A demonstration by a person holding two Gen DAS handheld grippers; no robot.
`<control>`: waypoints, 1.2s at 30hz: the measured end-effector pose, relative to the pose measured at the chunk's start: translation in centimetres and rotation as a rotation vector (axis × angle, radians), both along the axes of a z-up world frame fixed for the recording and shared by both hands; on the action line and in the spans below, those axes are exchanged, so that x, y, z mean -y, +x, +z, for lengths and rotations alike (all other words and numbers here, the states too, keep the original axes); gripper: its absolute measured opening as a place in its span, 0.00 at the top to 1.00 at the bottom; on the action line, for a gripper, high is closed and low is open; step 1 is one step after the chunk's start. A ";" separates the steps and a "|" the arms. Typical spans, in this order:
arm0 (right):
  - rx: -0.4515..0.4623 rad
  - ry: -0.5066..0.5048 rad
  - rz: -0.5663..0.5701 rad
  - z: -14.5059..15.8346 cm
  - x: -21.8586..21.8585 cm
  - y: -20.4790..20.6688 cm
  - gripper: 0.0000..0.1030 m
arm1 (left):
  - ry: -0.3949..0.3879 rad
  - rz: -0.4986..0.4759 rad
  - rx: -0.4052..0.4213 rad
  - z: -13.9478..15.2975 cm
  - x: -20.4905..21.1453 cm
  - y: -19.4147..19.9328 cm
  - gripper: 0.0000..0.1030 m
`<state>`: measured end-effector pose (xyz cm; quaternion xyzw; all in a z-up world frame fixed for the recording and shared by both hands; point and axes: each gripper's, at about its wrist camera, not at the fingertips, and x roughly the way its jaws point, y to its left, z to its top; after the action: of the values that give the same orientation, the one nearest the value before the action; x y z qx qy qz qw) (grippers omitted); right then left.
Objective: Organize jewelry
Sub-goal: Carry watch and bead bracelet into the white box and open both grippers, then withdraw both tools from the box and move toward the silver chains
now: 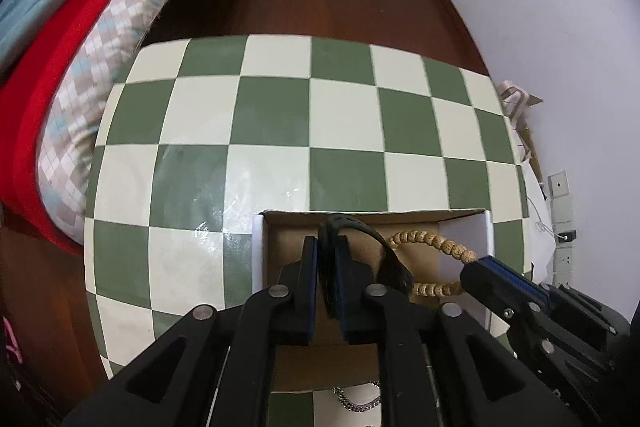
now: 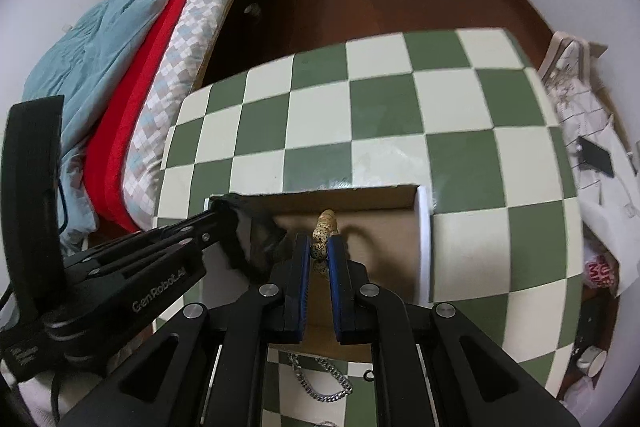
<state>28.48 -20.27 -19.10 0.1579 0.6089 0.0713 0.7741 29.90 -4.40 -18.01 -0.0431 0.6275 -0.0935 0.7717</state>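
Setting: checkered green-and-cream table [image 1: 280,115] beside a bed [image 1: 80,39], an open cardboard box [image 1: 372,214] as landmark.
Left wrist view: left tongs [image 1: 328,251] closed on a black bracelet [image 1: 352,225] held over the box's left half; its loop arches rightward toward the beaded bracelet [image 1: 432,241].
Right wrist view: right tongs [image 2: 320,251] pinched on the speckled bead bracelet, which runs straight ahead toward the box's far wall.
Key relation: both pieces hang above the box interior, black one left of the beads.
Outstanding: silver chain [image 2: 320,383] lies on the table just in front of the box, under the right tongs, likely the nearer.
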 end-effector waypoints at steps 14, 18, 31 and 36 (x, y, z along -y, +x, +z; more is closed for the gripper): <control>-0.022 -0.200 -0.030 1.1 1.2 -2.2 0.31 | 0.133 0.043 0.169 4.0 -1.3 -1.2 0.03; -0.029 -0.298 -0.019 0.8 0.6 -3.7 0.07 | 0.221 0.048 0.224 4.8 -2.1 -2.5 0.00; 0.025 -0.384 -0.032 1.6 -1.2 -7.9 0.00 | 0.307 0.042 0.281 4.8 -2.7 -7.7 0.00; 0.079 -0.396 -0.049 3.8 -1.2 -9.8 0.00 | 0.299 0.072 0.322 6.4 -3.2 -10.1 0.00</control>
<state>18.64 -19.04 -15.30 0.0146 0.5763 -0.0626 0.8147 19.80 -1.17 -11.63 0.0648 0.5012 0.0223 0.8626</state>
